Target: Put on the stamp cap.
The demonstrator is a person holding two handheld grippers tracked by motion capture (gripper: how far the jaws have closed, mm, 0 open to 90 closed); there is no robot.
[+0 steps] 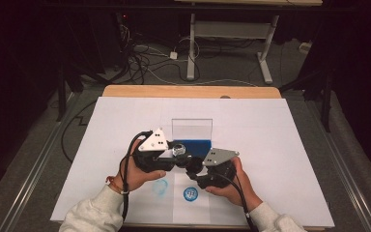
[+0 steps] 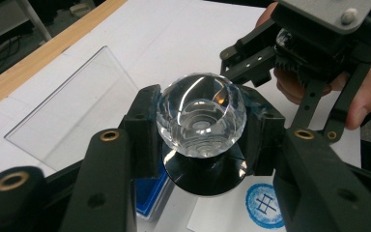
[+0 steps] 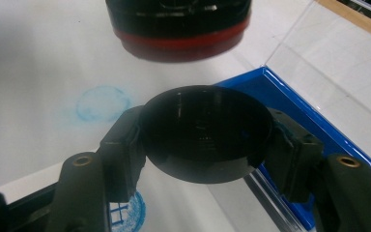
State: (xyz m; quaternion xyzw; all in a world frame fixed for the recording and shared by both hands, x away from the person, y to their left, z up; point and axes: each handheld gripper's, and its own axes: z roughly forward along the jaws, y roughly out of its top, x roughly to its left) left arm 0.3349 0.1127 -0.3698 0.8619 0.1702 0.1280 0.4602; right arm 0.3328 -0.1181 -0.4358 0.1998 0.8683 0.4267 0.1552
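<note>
Faceted clear glass knob [image 2: 201, 122] above black round cap [image 3: 206, 133], both jaw-clamped.

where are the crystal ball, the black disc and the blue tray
crystal ball [image 2: 201, 115], left gripper view, on its faceted front
black disc [image 3: 205, 130], right gripper view, on its flat dark face
blue tray [image 3: 290, 104], right gripper view, on its raised blue rim

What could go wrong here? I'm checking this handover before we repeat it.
1. The faceted glass ball is held only at its sides by the left gripper; smooth glass may slip out and drop.
2. The black disc, clamped edge-on in the right gripper, sits just under the ball; a misaligned approach could knock it loose.
3. The clear acrylic panel and blue tray lie close by and could be struck.
</note>
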